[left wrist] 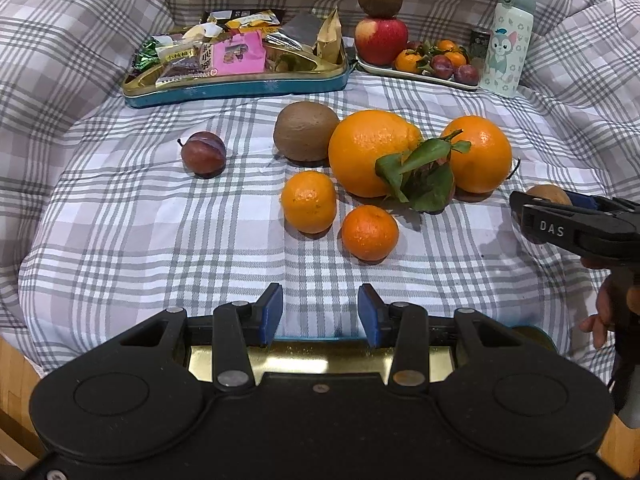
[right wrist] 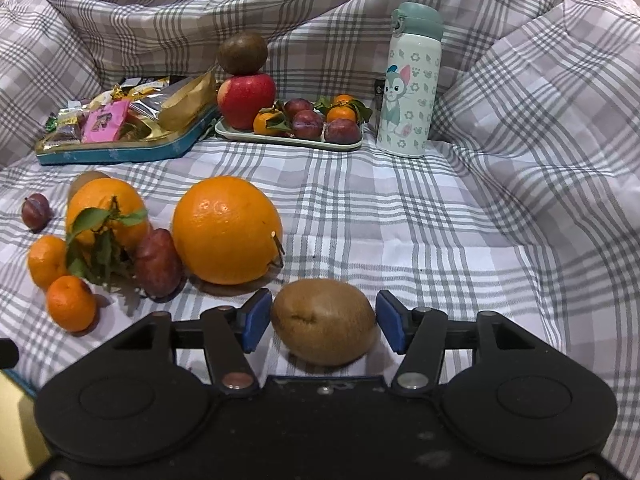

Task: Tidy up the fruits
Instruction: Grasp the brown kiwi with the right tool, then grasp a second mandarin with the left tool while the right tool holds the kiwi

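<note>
A brown kiwi [right wrist: 324, 320] lies on the checked cloth between the blue pads of my right gripper [right wrist: 320, 320], which stands open with a thin gap on each side. In the left wrist view that gripper [left wrist: 532, 216] reaches in from the right, with the kiwi [left wrist: 548, 194] behind it. My left gripper [left wrist: 320, 312] is open and holds nothing. Ahead of it lie two small mandarins [left wrist: 308, 202] [left wrist: 370, 232], two large oranges [left wrist: 372, 152] [left wrist: 480, 152], another kiwi [left wrist: 306, 130] and a plum [left wrist: 203, 154]. A leafy dark fruit [left wrist: 430, 184] rests between the oranges.
At the back, a white tray [left wrist: 416, 72] holds an apple [left wrist: 380, 40] with a kiwi on top, plus mandarins and plums. A blue-and-gold snack tin [left wrist: 236, 88] sits to its left and a cartoon bottle [left wrist: 508, 40] to its right. A gold tin [left wrist: 320, 356] lies under my left gripper.
</note>
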Tool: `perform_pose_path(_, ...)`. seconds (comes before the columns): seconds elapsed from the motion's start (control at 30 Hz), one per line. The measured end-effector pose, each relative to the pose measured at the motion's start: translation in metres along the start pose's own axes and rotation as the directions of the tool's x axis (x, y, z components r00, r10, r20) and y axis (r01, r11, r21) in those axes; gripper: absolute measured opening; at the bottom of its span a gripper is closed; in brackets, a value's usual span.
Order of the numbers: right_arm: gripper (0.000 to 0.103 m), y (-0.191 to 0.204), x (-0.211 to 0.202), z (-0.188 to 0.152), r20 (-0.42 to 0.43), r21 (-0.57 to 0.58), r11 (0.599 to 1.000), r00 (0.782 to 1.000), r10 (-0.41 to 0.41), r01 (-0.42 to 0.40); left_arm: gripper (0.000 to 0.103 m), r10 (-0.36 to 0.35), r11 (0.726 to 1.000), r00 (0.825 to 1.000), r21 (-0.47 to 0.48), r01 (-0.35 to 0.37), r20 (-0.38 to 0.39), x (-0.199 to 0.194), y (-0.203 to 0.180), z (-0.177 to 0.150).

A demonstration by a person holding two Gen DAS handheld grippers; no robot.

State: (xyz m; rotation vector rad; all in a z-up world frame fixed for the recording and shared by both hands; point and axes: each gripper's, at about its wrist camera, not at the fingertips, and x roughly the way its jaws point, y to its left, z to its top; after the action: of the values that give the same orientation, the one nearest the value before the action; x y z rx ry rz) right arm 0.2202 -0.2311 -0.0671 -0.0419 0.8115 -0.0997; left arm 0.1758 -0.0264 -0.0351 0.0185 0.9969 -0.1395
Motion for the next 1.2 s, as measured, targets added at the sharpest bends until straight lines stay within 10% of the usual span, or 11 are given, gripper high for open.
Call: perform_pose_path(1.2, 0.058, -0.002, 0.022, -0.01, 0.077, -0.001, 1.0, 0.997, 0.018, -0.018, 0.05, -0.085, 0.996, 0.996, 0.001, 0.085, 0.0, 0.033, -0.02, 0.028)
